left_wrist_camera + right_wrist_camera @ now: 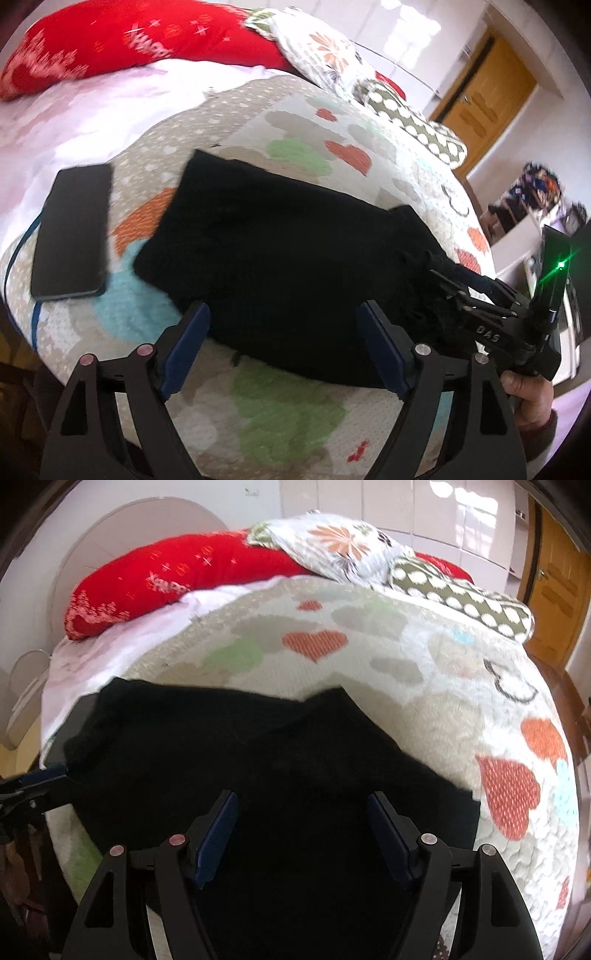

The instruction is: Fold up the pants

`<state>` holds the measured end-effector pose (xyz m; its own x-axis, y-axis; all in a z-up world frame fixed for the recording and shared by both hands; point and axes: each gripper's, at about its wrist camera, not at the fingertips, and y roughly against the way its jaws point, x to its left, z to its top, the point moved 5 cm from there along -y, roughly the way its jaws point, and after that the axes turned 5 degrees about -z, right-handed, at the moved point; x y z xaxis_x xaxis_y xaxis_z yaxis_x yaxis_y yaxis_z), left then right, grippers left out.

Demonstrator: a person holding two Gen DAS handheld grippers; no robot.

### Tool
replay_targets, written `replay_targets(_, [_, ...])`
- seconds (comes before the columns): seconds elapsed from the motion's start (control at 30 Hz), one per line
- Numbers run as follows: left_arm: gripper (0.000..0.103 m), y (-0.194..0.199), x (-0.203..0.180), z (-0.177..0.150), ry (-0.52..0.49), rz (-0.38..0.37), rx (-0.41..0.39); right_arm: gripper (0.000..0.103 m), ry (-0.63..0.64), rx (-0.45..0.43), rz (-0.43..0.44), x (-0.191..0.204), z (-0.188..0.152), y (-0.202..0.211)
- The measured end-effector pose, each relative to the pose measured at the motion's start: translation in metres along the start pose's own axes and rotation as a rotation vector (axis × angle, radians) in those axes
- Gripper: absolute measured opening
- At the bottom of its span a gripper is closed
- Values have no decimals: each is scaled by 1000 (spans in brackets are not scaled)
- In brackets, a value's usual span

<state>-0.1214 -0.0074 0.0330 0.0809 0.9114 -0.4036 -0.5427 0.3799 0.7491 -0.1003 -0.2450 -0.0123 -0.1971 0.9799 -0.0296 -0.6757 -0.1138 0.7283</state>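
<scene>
I see a bed covered by a quilted cream bedspread (pixel 369 122) printed with orange, green and blue hearts; it fills both wrist views. At the head of the bed lies a long red pillow (pixel 129 40) with a pale printed pattern, and beside it a white floral-print cushion (pixel 332 542) and a green cushion with white dots (pixel 461 594). A brown wooden door (pixel 484 92) stands at the far right of the room. The folded black fabric pants (pixel 277 266) lie flat on the bedspread near the front edge of the bed, forming a broad, roughly rectangular bundle. A flat black smartphone (pixel 74 229) rests screen-up on the bedspread just beside the pants, on their left in the left wrist view, not touching them. My left gripper (pixel 284 350) hangs above the near edge of the pants with its jaws spread wide and nothing between the blue pads. My right gripper (pixel 303 830) hangs over the pants, its jaws likewise wide apart and gripping nothing; I cannot tell whether the pads touch the fabric. In the left wrist view the right gripper appears at the right end of the pants, held by a hand (pixel 528 395) in a dark red sleeve.
</scene>
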Motion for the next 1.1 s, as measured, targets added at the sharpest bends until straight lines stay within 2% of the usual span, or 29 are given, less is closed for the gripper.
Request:
replay_targets(0.13, [83,10,23,-3,73,-18,-22,79,24,-21,71,18,15,1])
replay_targets(0.37, [84,3,48,-10,181,-40,-25,82,70,15,195,65,44,-18])
replay_targets(0.73, [84,-21,59,-6,218,-24,-20,82,311,34,262,157,90,-50])
replay_targets(1.1, [91,-31,59,-2,204,-14,-23,81,377,114,325,206,97,-96])
